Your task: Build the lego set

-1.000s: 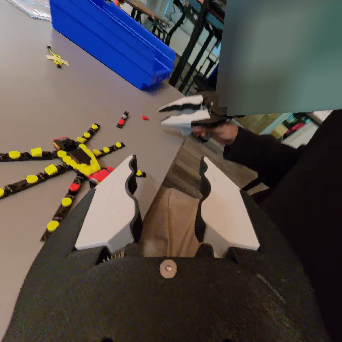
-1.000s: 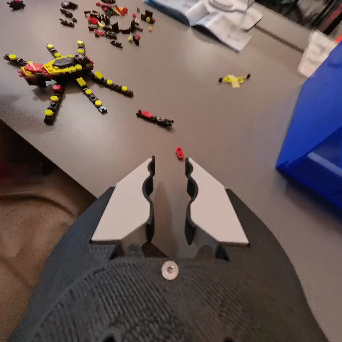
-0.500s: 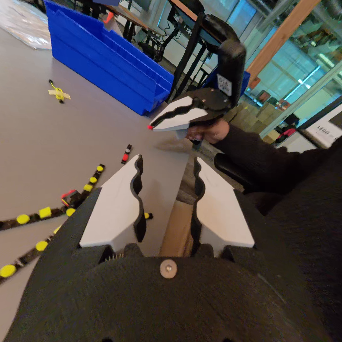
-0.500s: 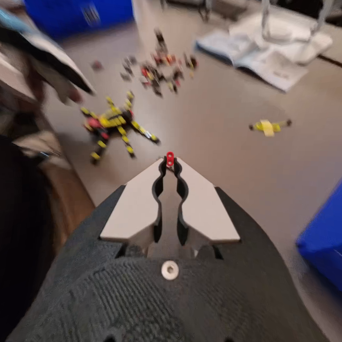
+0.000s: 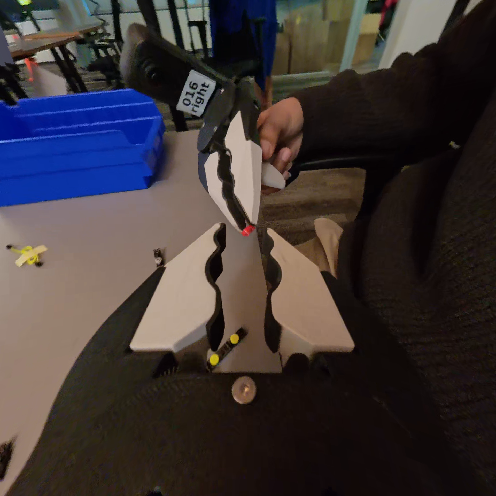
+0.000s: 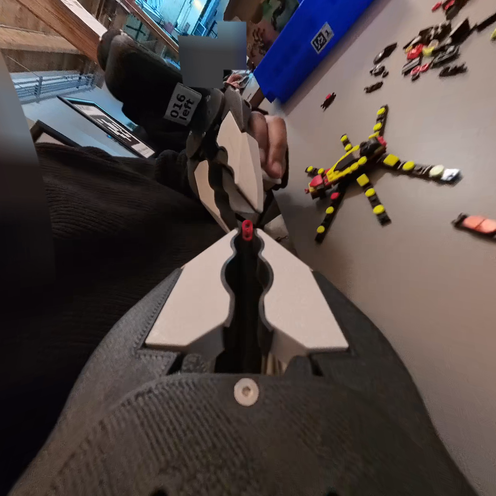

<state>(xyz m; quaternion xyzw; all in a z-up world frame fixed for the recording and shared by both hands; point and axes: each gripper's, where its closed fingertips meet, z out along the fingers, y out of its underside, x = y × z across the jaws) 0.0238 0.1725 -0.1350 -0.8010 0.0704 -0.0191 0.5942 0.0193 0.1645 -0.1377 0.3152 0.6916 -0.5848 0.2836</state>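
Observation:
My right gripper (image 6: 247, 233) is shut on a small red piece with two holes (image 6: 247, 229), held in the air over the table's edge. It also shows in the left wrist view (image 5: 248, 229), tips pointing down, the red piece (image 5: 248, 230) at its tip. My left gripper (image 5: 245, 230) is open and empty, its tips on either side of the red piece, not touching it. In the right wrist view the left gripper (image 6: 243, 214) faces mine tip to tip. The yellow, black and red spider-like model (image 6: 351, 166) lies on the grey table (image 6: 402, 295); one leg (image 5: 226, 349) shows between my left fingers.
A blue bin (image 5: 75, 145) stands at the table's far side; another blue bin (image 6: 303, 45) is in the right wrist view. Loose black and red pieces (image 6: 429, 53) lie in a pile. A red and black sub-assembly (image 6: 477, 225) and a yellow piece (image 5: 26, 255) lie apart. Both grippers' tips are close together, under 4 cm apart.
The right gripper picked the red piece off the table, shut on it, lifted it and swung towards the left gripper. The left gripper rose and turned to face it, staying open.

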